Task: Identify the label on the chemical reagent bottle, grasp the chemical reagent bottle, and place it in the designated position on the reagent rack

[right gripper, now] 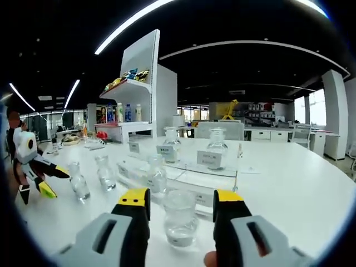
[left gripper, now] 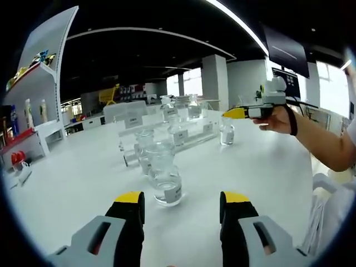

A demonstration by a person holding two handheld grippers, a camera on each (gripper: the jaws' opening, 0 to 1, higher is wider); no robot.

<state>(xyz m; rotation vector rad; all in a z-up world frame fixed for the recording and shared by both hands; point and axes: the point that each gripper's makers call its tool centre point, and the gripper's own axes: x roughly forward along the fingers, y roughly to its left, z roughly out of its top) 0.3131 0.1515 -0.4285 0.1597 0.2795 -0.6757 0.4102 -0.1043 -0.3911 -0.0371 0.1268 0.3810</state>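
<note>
A clear glass reagent bottle (left gripper: 166,178) with a white label stands on the white table just ahead of my left gripper (left gripper: 182,201), which is open and apart from it. Behind it stand more bottles (left gripper: 143,146) and the clear two-tier rack (left gripper: 192,136) with label cards. In the right gripper view a small clear bottle (right gripper: 181,219) stands between the jaws of my right gripper (right gripper: 182,200); the jaws are wide and do not touch it. The right gripper (left gripper: 235,113) also shows at the upper right above a bottle (left gripper: 226,133). The left gripper (right gripper: 54,182) appears at the far left.
The rack (right gripper: 186,175) carries several bottles (right gripper: 216,147). Two loose bottles (right gripper: 78,181) stand left of it. A tall white shelf (right gripper: 136,94) with coloured items rises at the table's far side. A person's forearm (left gripper: 320,144) reaches in from the right.
</note>
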